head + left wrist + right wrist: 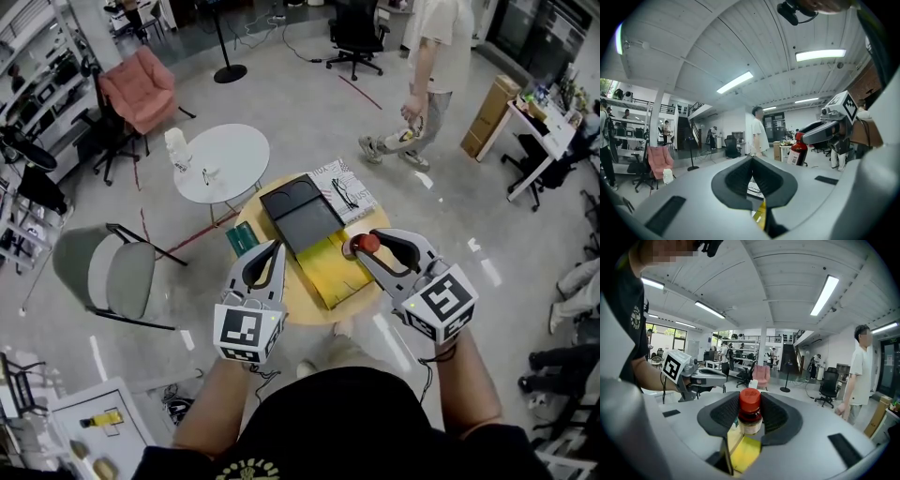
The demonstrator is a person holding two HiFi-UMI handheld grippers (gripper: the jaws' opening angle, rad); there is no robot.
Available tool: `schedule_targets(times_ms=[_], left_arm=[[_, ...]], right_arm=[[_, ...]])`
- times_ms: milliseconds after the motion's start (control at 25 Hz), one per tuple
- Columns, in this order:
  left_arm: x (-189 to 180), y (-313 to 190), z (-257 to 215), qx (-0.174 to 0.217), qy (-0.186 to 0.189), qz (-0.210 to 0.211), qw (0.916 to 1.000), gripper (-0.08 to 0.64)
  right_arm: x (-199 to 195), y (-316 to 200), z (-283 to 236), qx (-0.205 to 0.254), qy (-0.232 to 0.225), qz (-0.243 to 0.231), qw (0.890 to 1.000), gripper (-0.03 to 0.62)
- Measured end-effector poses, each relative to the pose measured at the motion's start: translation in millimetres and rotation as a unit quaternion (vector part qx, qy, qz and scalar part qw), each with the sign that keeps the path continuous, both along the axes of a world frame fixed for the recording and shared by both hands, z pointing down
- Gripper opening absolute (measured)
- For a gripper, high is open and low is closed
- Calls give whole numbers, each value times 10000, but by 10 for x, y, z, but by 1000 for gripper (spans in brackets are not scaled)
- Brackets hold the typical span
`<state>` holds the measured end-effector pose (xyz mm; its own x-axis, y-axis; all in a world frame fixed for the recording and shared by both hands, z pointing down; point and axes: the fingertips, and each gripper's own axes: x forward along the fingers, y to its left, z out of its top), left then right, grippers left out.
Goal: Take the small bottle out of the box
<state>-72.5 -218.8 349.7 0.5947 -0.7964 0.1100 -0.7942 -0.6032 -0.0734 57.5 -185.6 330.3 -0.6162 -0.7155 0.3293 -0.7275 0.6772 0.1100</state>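
Grip check: right hand-held gripper [362, 246] [750, 414] is clenched on the small bottle [365, 244] [750, 412]. Both pads press just under the red cap, and the bottle stands upright between them. In the head view the small bottle sits over the right edge of the box [339, 272]. From the left gripper view it hangs from the jaws [798, 149] with its base touching nothing. The box lies open on the round yellow surface [305, 307], yellow inside, with its black lid [298, 216] folded back on the far side.

Left hand-held gripper [268, 247] [752, 161] is empty, with its jaws closed tip to tip, and hovers at the box's left edge.

A white round table [225, 159] stands beyond the surface. A person [431, 75] stands further back on the right.
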Motion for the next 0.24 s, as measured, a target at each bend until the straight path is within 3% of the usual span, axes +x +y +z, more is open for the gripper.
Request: schedule_targets(times_ms=[240], left_arm=[[31, -3, 68, -21, -23, -2, 10000, 14]], right_arm=[[20, 15, 89, -58, -35, -26, 10000, 152]])
